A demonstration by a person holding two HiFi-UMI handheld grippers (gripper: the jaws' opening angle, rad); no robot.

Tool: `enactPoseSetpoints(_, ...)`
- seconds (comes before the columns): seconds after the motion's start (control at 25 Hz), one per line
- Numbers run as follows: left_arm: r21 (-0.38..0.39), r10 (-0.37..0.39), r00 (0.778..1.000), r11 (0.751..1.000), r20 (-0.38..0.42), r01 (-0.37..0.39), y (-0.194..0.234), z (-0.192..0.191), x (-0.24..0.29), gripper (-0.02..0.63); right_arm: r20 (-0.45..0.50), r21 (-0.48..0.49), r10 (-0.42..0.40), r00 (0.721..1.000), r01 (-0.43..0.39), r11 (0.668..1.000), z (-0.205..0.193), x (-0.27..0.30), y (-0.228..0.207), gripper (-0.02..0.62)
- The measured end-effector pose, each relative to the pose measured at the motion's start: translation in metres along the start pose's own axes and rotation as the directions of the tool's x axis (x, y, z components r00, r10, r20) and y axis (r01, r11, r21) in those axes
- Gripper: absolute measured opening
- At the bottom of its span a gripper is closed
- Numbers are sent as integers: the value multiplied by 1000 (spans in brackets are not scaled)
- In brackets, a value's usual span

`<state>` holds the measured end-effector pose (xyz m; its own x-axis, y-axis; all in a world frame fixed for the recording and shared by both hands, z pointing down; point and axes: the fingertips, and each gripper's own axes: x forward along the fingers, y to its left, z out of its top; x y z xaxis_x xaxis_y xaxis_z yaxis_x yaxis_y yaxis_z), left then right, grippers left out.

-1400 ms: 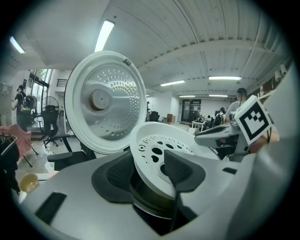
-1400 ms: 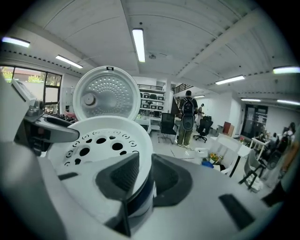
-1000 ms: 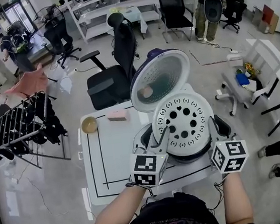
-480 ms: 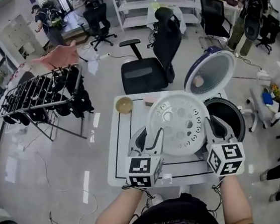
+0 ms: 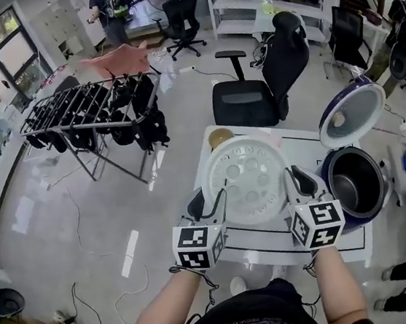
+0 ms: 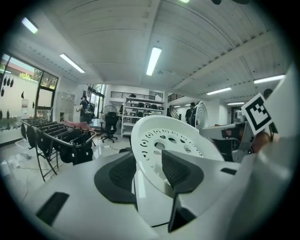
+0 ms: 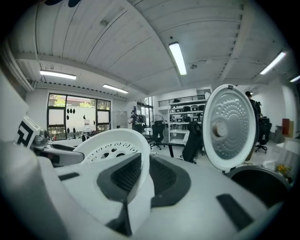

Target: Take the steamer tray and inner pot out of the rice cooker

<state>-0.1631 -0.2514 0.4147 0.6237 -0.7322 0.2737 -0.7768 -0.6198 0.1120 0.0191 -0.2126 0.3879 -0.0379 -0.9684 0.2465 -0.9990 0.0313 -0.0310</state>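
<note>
Midway through the first step, a person carries the white perforated steamer tray [image 5: 247, 178] over the table [image 5: 272, 243], clear of the rice cooker [image 5: 368, 224] that stands open at the tray's 3 o'clock. The left gripper [image 5: 209, 202] pinches the tray's rim at about 8 o'clock, its two dark pads set on either side of the plastic edge. The right gripper [image 5: 295, 185] does the same at about 4 o'clock, its jaws drawn closer together on a thinner part of the rim. From each gripper view the rim runs straight between the pads, with the tray's holes rising beyond.

The cooker's lid [image 5: 351, 111] is swung up and back, and the dark inner pot [image 5: 355, 189] sits in the body, not yet lifted. A small bowl [image 5: 220, 136] stands on the table at the tray's 12 o'clock, partly hidden by the tray's far edge.

By the look of it, the tray is out and only needs putting down. The next move calls for lowering it level onto a bare part of the table, short of the bowl, and easing both pairs of jaws apart together so that neither side drops first. After that the grippers would have to swing back toward 3 o'clock for the pot, whose thin rim sits low inside the cooker's wall and leaves little room for the pads.
</note>
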Motion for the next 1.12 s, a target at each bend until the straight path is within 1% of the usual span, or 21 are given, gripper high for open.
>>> enactPoseSetpoints(0.12,-21,25,999,999,-23,-25,22,-11,-5,172,-5,-19,27,1000,-27,999,-1,14,20,57)
enactPoseSetpoints(0.28,-49,45,997,998,-58,-48,35,-25,0,172,-18,-35,50,999,-51,998,-6,31,28,54)
enactPoseSetpoints(0.48,-68,67,993,995,-100,-74,43,-45,20,172,-41,-41,74,996,-76,996,-21,55,21,52)
enactPoseSetpoints(0.68,-77,93,985,991,-143,-105,50,-63,47,172,-89,-24,96,991,-98,995,-45,85,8,51)
enactPoseSetpoints(0.88,-102,113,978,986,-177,-133,66,-77,77,171,-132,-21,113,985,-117,993,-70,121,1,51)
enactPoseSetpoints(1.12,-113,113,971,984,-209,-138,81,-99,105,171,-187,11,127,974,-127,992,-100,154,-6,51)
